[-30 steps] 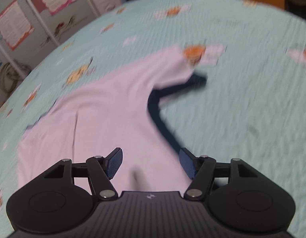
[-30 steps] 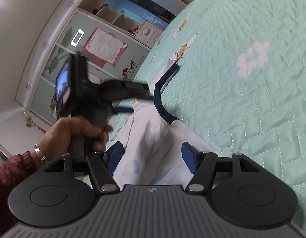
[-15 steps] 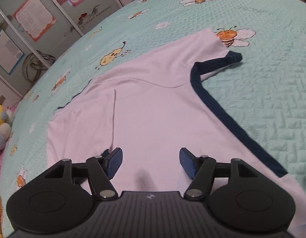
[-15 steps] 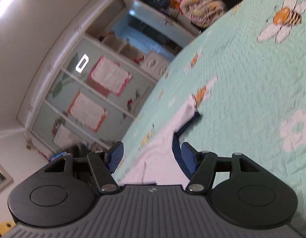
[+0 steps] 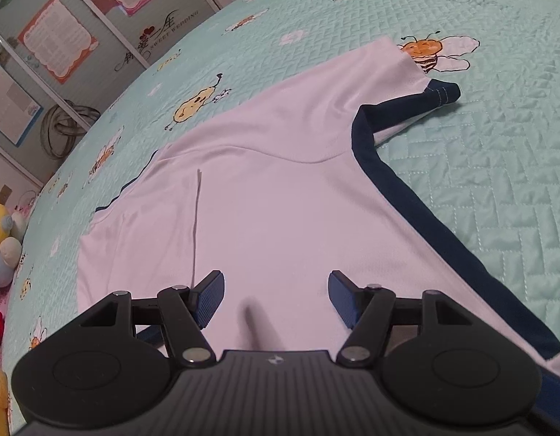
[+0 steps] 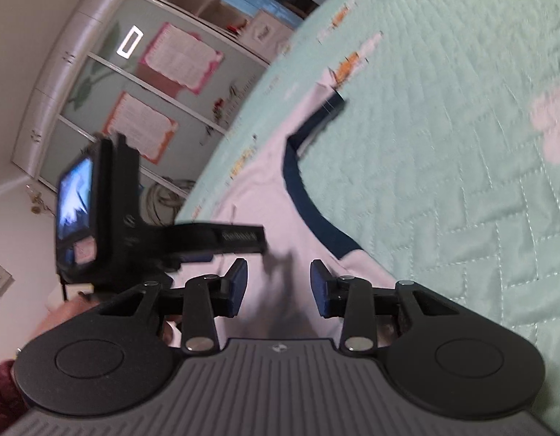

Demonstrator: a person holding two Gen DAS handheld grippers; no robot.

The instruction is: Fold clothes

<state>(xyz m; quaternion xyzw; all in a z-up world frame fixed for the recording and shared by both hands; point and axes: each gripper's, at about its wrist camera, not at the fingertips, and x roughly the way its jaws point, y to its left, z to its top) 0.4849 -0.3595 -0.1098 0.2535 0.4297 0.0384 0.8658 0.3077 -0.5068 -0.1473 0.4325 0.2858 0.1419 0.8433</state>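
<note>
As seen from the left wrist, the shirt lies spread on the quilt, pale body w/ a navy trim running along its right edge to a short tab near the bee print. A thin crease runs down the cloth left of centre. Left gripper hangs over the near part of the shirt, jaws wide apart, nothing held; whether the tips touch the cloth cannot be told. Vs. half a sec ago, this view sits slightly closer and lower over the cloth; the shirt's layout is unchanged.

Right wrist view: right gripper is over the near edge of the shirt, close to the trim. Jaws are closing; a sec ago they stood much wider. Pale cloth shows between the pads, but no pinch is visible yet, so nothing is gripped. Picture is motion-blurred. Left gripper is in shot at left, held by a hand, now hanging just ahead of the right one; half a sec ago it was barely in view.

Judgement: both tools have converged on the near hem, so the step in hand is prob. grasping it for the first fold. Right side leads; left has yet to start closing. No fold is made yet.
</note>
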